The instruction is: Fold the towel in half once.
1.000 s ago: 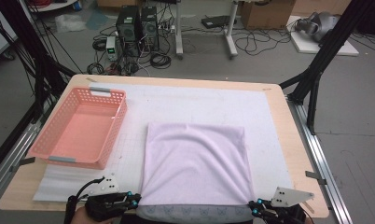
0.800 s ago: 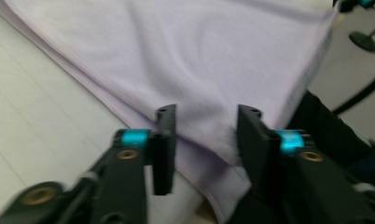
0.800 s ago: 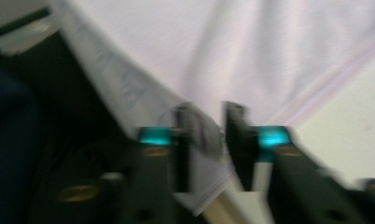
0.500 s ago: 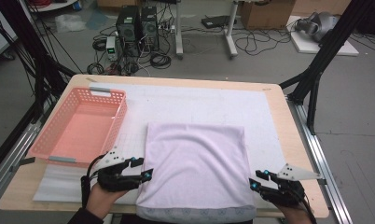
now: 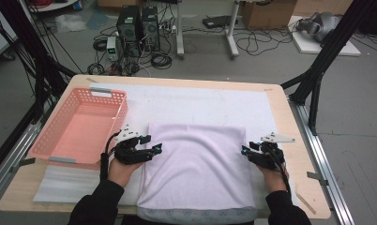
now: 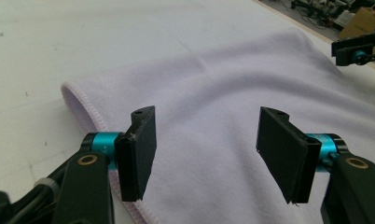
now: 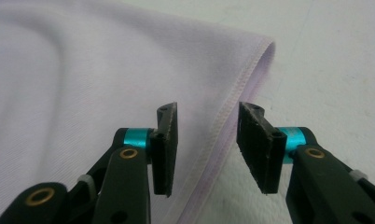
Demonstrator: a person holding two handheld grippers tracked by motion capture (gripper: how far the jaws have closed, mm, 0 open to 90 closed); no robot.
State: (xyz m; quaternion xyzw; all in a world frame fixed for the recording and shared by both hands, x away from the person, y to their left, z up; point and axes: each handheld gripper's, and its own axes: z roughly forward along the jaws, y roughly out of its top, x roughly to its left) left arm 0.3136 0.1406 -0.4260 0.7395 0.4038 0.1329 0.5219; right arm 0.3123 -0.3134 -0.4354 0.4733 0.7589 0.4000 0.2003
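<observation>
A folded lilac towel (image 5: pixel 196 173) lies flat on the white mat, its near end hanging over the table's front edge. My left gripper (image 5: pixel 156 149) hovers at the towel's left side. Its jaws have just been opening and stand open (image 6: pixel 207 113) over the towel (image 6: pixel 213 88), with the rounded fold edge under the left jaw and nothing pinched. My right gripper (image 5: pixel 245 152) is at the towel's right side. Its jaws have just closed a little but stay open (image 7: pixel 209 108). The hemmed edge of the towel (image 7: pixel 83 70) runs below the gap, untouched by the pads.
A pink plastic basket (image 5: pixel 50 140) stands on the left part of the table, close to my left hand. The white mat (image 5: pixel 196 105) stretches beyond the towel. The right gripper (image 6: pixel 358 49) shows far off in the left gripper view. Computers and cables lie on the floor behind.
Both hands moved away from the table's front edge, from the towel's near corners up along its sides. Both sets of jaws went from shut to open.
</observation>
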